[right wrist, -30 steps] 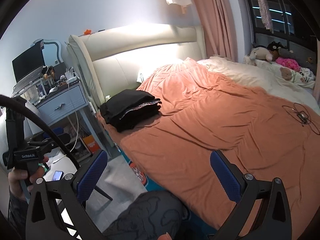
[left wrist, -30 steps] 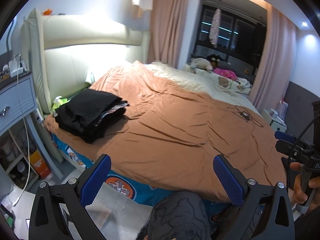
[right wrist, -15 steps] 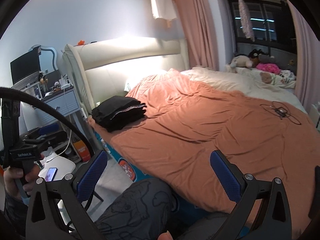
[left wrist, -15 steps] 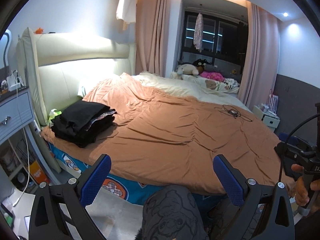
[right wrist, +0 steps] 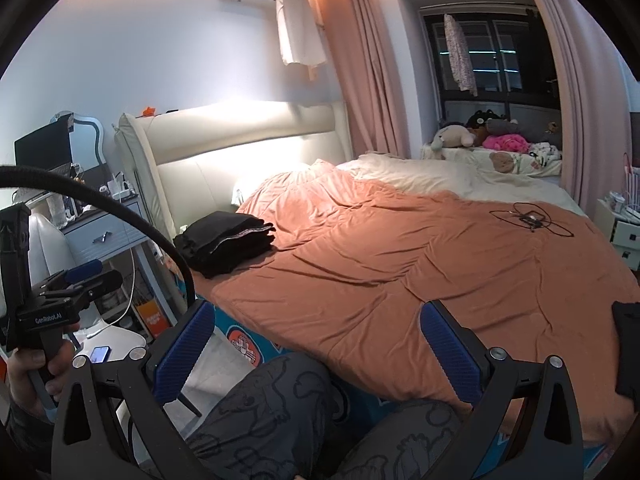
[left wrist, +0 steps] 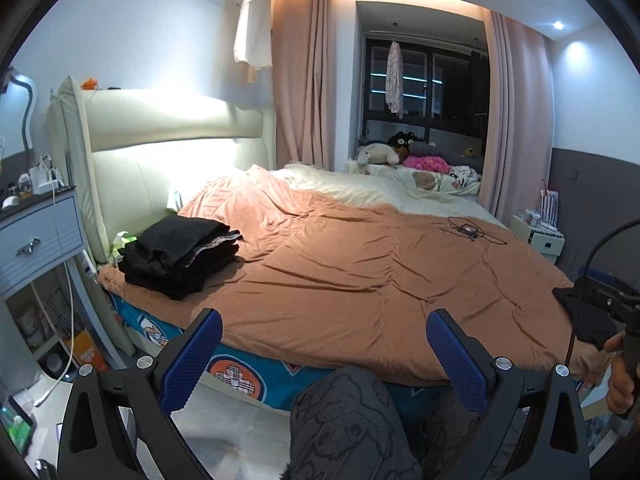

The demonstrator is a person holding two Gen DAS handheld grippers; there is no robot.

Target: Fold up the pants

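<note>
Both cameras have tilted up, revealing more ceiling. Folded black pants [left wrist: 180, 254] sit stacked at ten o'clock on the rumpled orange bed [left wrist: 360, 280]. Left gripper [left wrist: 324, 354] and right gripper [right wrist: 318, 350] jaws gape wide, empty.

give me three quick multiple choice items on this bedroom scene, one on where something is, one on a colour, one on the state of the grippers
1. Where does the stack of folded dark clothes lie?
A. on the bed's corner near the headboard
B. on the floor
C. on the window ledge

2. What colour is the blanket covering most of the bed?
A. green
B. orange-brown
C. black

3. How do the left gripper and right gripper stand?
A. both shut on cloth
B. one open, one shut
C. both open and empty

Answers:
1. A, the stack sits on the blanket next to the cream headboard.
2. B, the blanket reads orange-brown in both views.
3. C, the blue pads stand wide apart on each, with nothing between.
</note>
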